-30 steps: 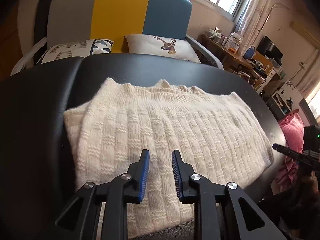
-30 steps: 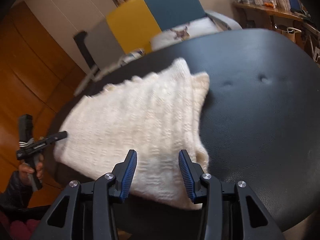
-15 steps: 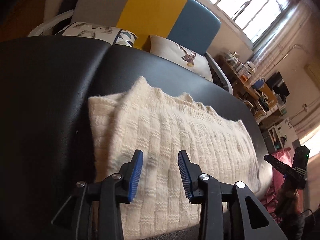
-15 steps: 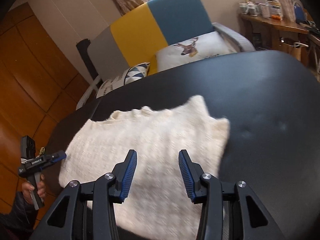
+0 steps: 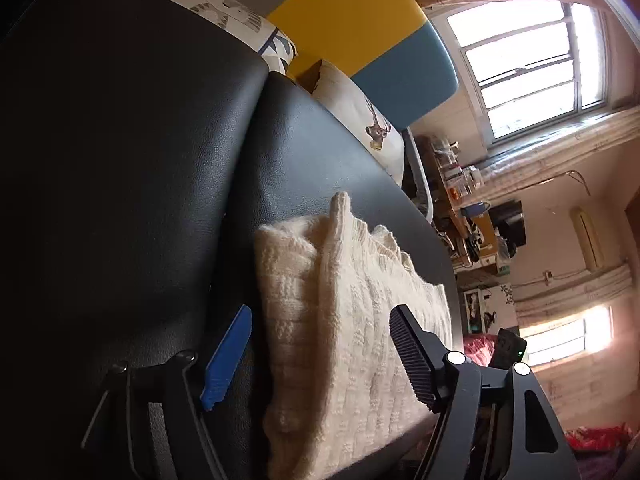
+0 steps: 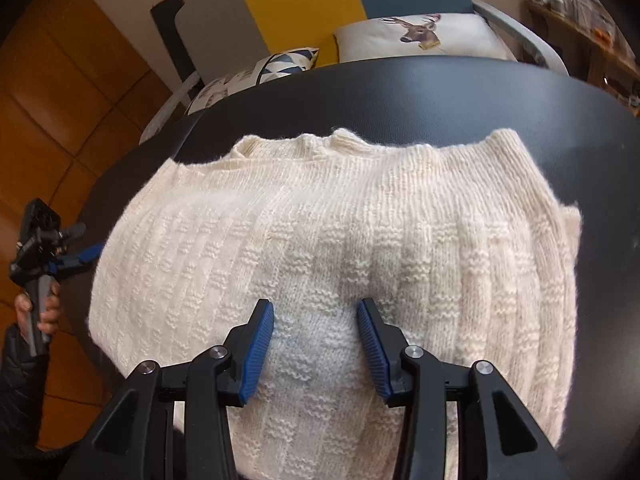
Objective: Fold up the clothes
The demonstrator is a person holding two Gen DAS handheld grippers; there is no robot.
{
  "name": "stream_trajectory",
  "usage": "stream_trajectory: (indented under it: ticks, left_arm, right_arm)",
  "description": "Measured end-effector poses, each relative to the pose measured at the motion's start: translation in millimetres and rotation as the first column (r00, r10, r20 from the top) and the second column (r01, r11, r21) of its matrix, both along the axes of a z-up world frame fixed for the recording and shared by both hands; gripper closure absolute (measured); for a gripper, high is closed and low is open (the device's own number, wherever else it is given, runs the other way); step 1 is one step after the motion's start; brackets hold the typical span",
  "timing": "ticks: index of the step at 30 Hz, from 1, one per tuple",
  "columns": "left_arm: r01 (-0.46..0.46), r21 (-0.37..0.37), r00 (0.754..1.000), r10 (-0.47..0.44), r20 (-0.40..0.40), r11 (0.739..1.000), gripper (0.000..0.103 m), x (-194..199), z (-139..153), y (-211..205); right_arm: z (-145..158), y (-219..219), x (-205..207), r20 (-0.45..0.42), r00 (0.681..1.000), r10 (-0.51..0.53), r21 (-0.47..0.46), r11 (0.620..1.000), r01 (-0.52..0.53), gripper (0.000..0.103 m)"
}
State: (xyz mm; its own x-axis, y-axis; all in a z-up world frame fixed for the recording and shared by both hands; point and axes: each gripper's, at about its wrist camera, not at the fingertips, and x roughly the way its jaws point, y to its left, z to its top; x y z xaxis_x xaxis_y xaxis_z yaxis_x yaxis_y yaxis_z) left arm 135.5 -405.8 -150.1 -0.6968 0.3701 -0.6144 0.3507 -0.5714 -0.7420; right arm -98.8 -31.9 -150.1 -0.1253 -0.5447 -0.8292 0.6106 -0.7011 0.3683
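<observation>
Cream knit sweater (image 6: pixel 332 248) lying folded into a compact rectangle on the black padded table (image 6: pixel 460 96), sleeves tucked out of sight, ribbed neckline toward the far edge near the striped sofa (image 5: pixel 360 32). Left tongs (image 5: pixel 320 356) now rolled onto their side and dropped low at the sweater's left edge, jaws spread wide, one blue pad down by the table surface and the other above the knit; a second ago hovering level over the middle of the garment with a much narrower gap. Possibly straddling the thick folded edge already, though hard to be sure from so steep an angle whether the lower finger sits under the cloth or just beside it. Right tongs (image 6: pixel 316 336) apart and empty above the near middle of the sweater, swung round from the right-hand corner to a square-on view. Left tongs also visible from the right wrist at the far left (image 6: pixel 80 256), gripped by a hand (image 6: pixel 38 308) in a dark quilted sleeve. Reads as a setup for pinching the left edge, either for one more fold across or for lifting the finished bundle away.
</observation>
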Motion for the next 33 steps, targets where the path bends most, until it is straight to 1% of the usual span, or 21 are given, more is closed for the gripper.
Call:
stream_trajectory:
  ticks: [3,7,10,13,14,17,19,20,21,22,23,25,27,28,30,32,33]
  left_arm:
    - [0.074,0.010,0.997,-0.074,0.027,0.997,0.029,-13.9,-10.9,10.6]
    - [0.160,0.030,0.986,-0.161,0.052,0.987,0.029,-31.3,-24.9,23.9]
    - [0.151,0.050,0.988,-0.151,0.009,0.987,0.029,-33.8,-28.4,27.9]
    - [0.155,0.029,0.988,-0.154,-0.019,0.988,0.027,-34.8,-27.8,32.4]
    - [0.144,0.033,0.989,-0.143,-0.026,0.989,0.027,-33.9,-28.5,32.4]
    - [0.120,0.070,0.992,-0.117,-0.045,0.990,0.027,-34.6,-32.0,32.3]
    - [0.096,0.108,0.995,-0.092,-0.046,0.990,0.027,-36.9,-36.1,30.1]
    - [0.083,0.128,0.996,-0.078,-0.045,0.988,0.033,-38.2,-38.4,28.5]
    - [0.074,0.120,0.997,-0.072,-0.023,0.990,0.046,-40.3,-40.0,28.9]
    - [0.075,0.084,0.997,-0.077,0.014,0.994,0.076,-43.2,-41.3,31.4]
    - [0.079,0.059,0.996,-0.081,0.028,0.995,0.076,-44.7,-41.3,34.2]
    - [0.078,0.017,0.997,-0.079,0.025,0.997,0.078,-44.7,-36.8,39.8]
    - [0.056,0.000,0.998,-0.056,0.026,0.998,0.081,-44.1,-31.8,42.0]
    - [0.038,0.008,0.999,-0.038,0.016,0.999,0.083,-42.1,-29.6,41.5]
    - [0.007,0.039,1.000,-0.007,-0.018,0.999,0.083,-37.0,-25.4,40.5]
    - [-0.004,0.073,0.999,0.008,-0.052,0.997,0.083,-33.2,-22.8,42.5]
    - [-0.009,0.092,0.998,0.015,-0.068,0.996,0.083,-31.2,-21.8,43.6]
  right_arm:
    - [-0.1,1.2,0.9,0.001,1.000,-0.007,0.003,1.000,0.007,0.059]
    - [2.0,-4.9,5.0,-0.035,0.999,0.012,0.042,0.999,-0.010,0.058]
    - [2.1,-5.8,4.9,-0.036,0.999,0.011,0.041,0.999,-0.009,0.058]
    - [0.7,-2.8,2.6,-0.018,1.000,0.000,0.017,1.000,0.000,0.057]
    - [0.2,-1.5,1.7,-0.010,1.000,-0.005,0.008,1.000,0.005,0.057]
    - [-1.0,0.8,0.9,0.006,1.000,-0.020,-0.018,1.000,0.020,0.057]
    - [-2.4,3.0,0.8,0.012,1.000,-0.023,-0.036,0.999,0.023,0.057]
    - [-2.5,4.0,0.2,0.018,0.999,-0.026,-0.042,0.999,0.027,0.057]
    - [-2.7,5.0,-0.5,0.024,0.999,-0.030,-0.049,0.998,0.031,0.057]
    - [-2.7,5.9,-1.2,0.031,0.999,-0.033,-0.055,0.998,0.035,0.057]
    - [-2.0,6.7,-2.1,0.039,0.999,-0.038,-0.057,0.998,0.040,0.057]
    - [2.9,10.9,-2.8,0.042,0.998,-0.042,-0.070,0.997,0.045,0.058]
    - [13.3,20.9,-2.7,0.023,0.999,-0.043,-0.093,0.995,0.045,0.058]
    - [19.9,28.3,-2.3,0.001,1.000,-0.028,-0.093,0.995,0.028,0.058]
    - [32.0,45.8,-2.7,-0.073,0.997,-0.015,-0.035,0.999,0.012,0.058]
    - [36.8,67.1,-8.8,-0.105,0.994,-0.030,0.030,0.999,0.034,0.058]
    - [38.5,77.5,-10.9,-0.111,0.993,-0.030,0.036,0.999,0.034,0.058]
